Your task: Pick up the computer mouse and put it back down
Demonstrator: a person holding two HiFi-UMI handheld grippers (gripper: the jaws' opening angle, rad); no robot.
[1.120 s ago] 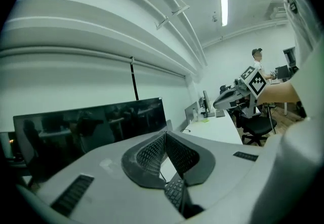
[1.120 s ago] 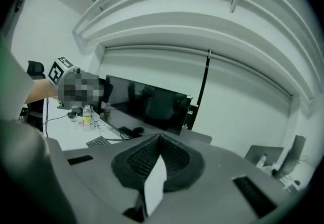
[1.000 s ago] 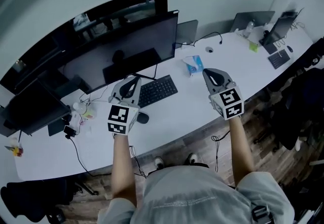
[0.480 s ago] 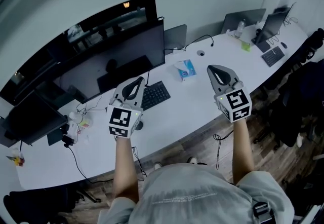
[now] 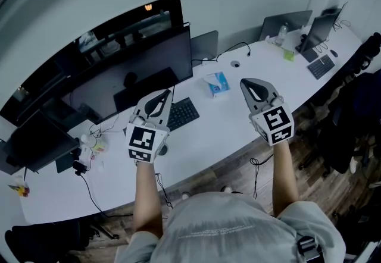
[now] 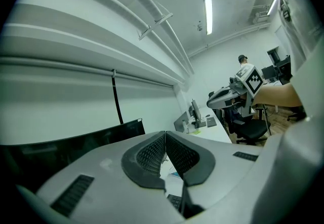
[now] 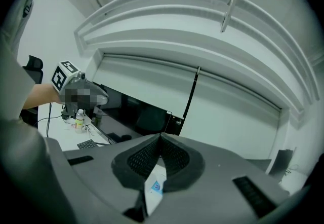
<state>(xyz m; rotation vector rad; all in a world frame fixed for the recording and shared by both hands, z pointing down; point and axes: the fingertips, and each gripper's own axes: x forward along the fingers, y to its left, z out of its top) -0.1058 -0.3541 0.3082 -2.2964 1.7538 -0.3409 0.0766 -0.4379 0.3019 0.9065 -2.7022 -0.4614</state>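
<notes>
Dark rounded computer mouse [image 5: 162, 149] lies near the white surface's [image 5: 205, 131] front edge, beneath the left gripper [image 5: 165, 94]. This and the right gripper [image 5: 243, 83] have fingers closed, empty.

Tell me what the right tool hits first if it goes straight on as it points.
Likely the right end of the dark monitor, beyond the shut right tool; the tissue box seems below that line. Depth unclear.

Your keyboard [image 5: 181, 113] lies on the desk [image 5: 226, 122] before the monitor [image 5: 137, 71], the tissue box [image 5: 216, 82] to its right, the mouse [image 5: 162, 149] at its left, nearer you
</notes>
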